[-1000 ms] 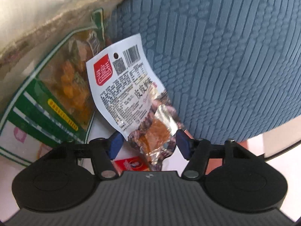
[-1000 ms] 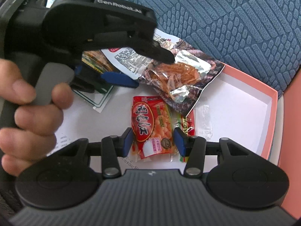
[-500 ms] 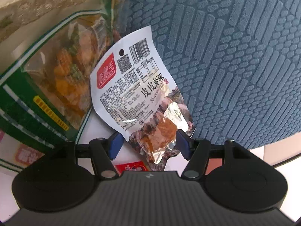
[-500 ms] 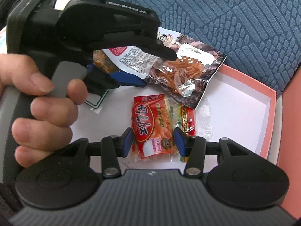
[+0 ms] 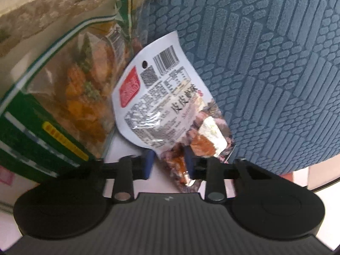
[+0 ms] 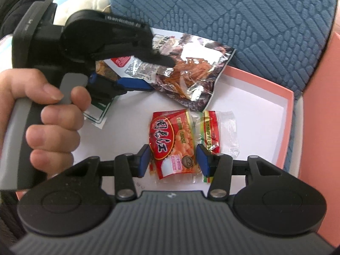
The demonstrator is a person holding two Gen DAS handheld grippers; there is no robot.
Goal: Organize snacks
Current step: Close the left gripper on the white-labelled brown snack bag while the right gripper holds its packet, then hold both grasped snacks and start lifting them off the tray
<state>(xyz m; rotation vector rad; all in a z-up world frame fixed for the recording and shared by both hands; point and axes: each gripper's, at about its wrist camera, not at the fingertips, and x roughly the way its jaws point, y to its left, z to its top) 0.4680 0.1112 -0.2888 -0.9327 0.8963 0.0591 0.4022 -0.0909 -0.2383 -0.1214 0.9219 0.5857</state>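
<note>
A white and dark shrimp snack packet (image 5: pixel 153 102) leans on the blue cushion (image 5: pixel 265 63) at the back of the box. My left gripper (image 5: pixel 169 164) has its jaws closing around the packet's lower end. The right pad touches the foil, and a thin gap shows at the left pad. In the right wrist view the same packet (image 6: pixel 191 72) lies between the left gripper's (image 6: pixel 159 74) fingers. My right gripper (image 6: pixel 173 161) hangs open over a red peanut packet (image 6: pixel 170 140) lying flat on the white box floor, one pad on each side.
A small red and green packet (image 6: pixel 209 131) lies beside the peanut packet. A large green snack bag (image 5: pixel 63 97) lies left of the shrimp packet. The pink box rim (image 6: pixel 289 110) runs along the right. A hand (image 6: pixel 53 116) holds the left gripper's handle. Beige cloth (image 5: pixel 53 4) lies behind.
The left gripper's jaws have narrowed around the shrimp packet's lower end, and it has sunk a little toward the box. The right gripper has stayed over the peanut packet.
</note>
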